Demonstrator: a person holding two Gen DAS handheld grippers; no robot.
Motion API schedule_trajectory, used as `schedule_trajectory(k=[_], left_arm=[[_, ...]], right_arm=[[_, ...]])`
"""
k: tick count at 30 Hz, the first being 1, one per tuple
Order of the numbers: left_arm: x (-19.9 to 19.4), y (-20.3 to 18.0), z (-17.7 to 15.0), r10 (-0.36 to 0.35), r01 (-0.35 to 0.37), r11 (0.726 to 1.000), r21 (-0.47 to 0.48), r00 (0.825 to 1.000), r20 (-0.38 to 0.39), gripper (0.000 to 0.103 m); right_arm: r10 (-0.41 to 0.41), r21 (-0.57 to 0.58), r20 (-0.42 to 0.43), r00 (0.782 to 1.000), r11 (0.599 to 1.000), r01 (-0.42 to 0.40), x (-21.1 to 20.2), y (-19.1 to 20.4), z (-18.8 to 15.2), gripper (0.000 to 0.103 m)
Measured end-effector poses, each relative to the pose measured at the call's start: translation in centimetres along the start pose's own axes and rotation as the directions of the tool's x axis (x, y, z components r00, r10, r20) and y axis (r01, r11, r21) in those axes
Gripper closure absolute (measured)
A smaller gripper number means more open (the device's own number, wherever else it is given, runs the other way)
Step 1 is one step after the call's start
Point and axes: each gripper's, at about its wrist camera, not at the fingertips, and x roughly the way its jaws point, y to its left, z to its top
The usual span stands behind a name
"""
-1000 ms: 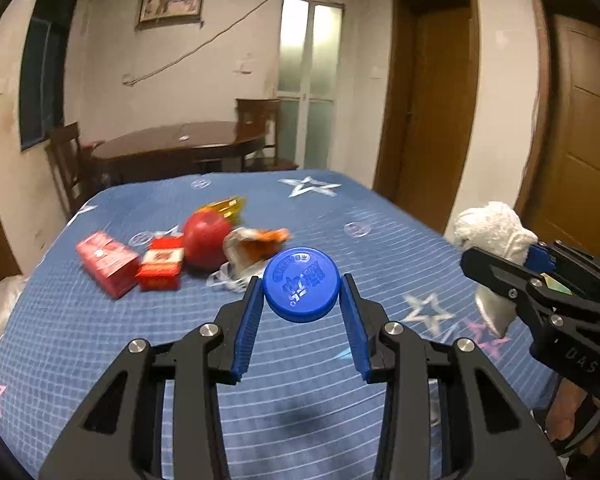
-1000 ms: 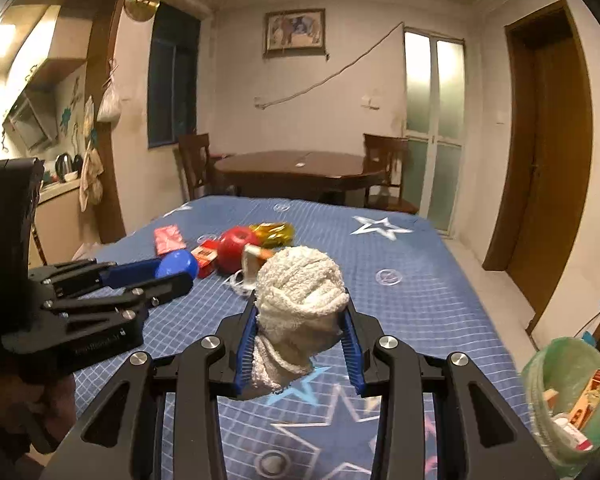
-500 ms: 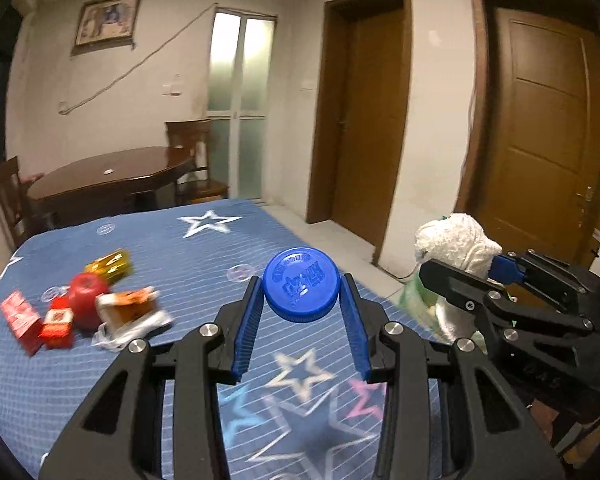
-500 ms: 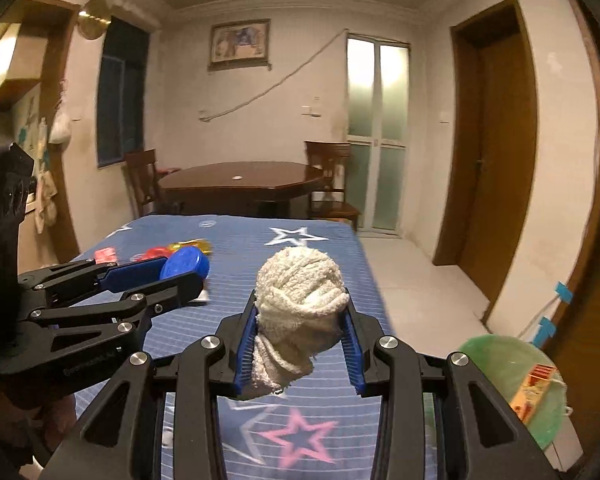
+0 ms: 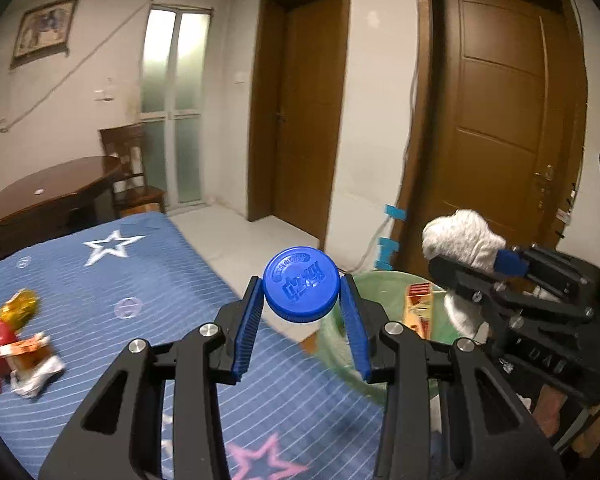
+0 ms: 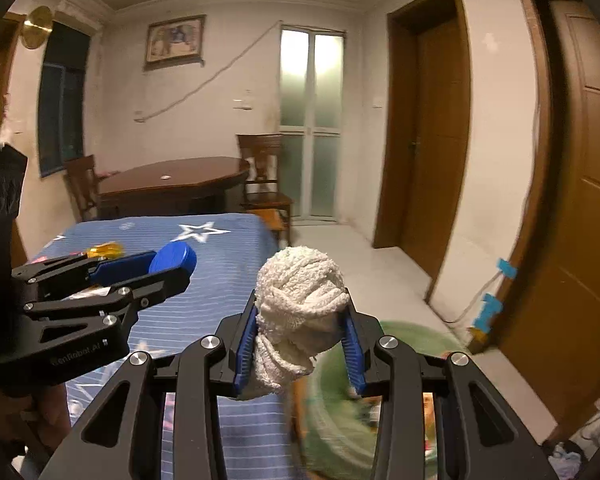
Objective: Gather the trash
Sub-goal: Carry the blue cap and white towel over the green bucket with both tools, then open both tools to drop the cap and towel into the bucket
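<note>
My left gripper [image 5: 301, 294] is shut on a round blue bottle cap [image 5: 300, 289], held face-on above the right edge of the bed. My right gripper [image 6: 301, 316] is shut on a white wadded cloth [image 6: 300, 312]; in the left wrist view that cloth [image 5: 462, 240] shows at the right, above the bin. A green-lined trash bin [image 5: 380, 300] with a red carton inside stands on the floor just beyond both grippers, also blurred below the fingers in the right wrist view [image 6: 412, 344]. In that view the left gripper [image 6: 168, 264] with the cap is at the left.
Red packets, a red round item and a gold wrapper [image 5: 18, 308] lie on the blue star bedspread [image 5: 132, 264] at the left. A wooden table [image 6: 172, 178] and chairs stand behind the bed. Two brown doors [image 5: 500, 128] are on the right wall; white tiled floor lies between.
Both grippers have swung right, off the middle of the bed towards its right edge. The bin has come into view just beyond the fingers. Cap and cloth stay gripped.
</note>
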Motion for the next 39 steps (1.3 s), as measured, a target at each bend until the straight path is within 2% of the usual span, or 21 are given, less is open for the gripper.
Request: schedule_trajectory(k=[6, 8, 14, 20, 24, 29, 39], left_arm=[[4.5, -2.7, 0.1, -0.078, 0.078, 0.997, 0.007, 0.996, -0.054, 0.065], [5.6, -3.4, 0.0, -0.092, 0.093, 0.996, 0.015, 0.993, -0.071, 0.065], [10.2, -5.9, -0.2, -0.131, 0.136, 0.990, 0.022, 0.978, -0.159, 0.065], [13.7, -7.3, -1.4, -0.153, 0.169, 0.985, 0.038, 0.954, -0.259, 0.065], [15.0, -7.7, -2.2, -0.164, 0.181, 0.983, 0.033, 0.941, -0.295, 0.065], [16.0, -7.8, -2.9, -0.165, 0.182, 0.983, 0.023, 0.934, -0.318, 0.065], [17.0, -8.7, -2.9, -0.161, 0.176, 0.984, 0.016, 0.929, -0.333, 0.065]], right_arm=[[-0.056, 0.055, -0.059, 0.997, 0.997, 0.060, 1.6, -7.6, -0.6, 0.065], [-0.064, 0.077, -0.104, 0.993, 0.994, 0.072, 2.8, -10.3, -1.4, 0.065], [-0.055, 0.123, -0.225, 0.973, 0.989, 0.085, 7.1, -15.1, -4.3, 0.065], [-0.030, 0.165, -0.320, 0.947, 0.982, 0.087, 11.0, -15.2, -6.9, 0.065], [-0.031, 0.172, -0.349, 0.937, 0.980, 0.097, 13.2, -13.6, -7.7, 0.065], [-0.033, 0.169, -0.370, 0.929, 0.980, 0.102, 14.3, -12.8, -8.2, 0.065], [-0.034, 0.163, -0.383, 0.923, 0.981, 0.104, 15.3, -12.2, -8.4, 0.065]])
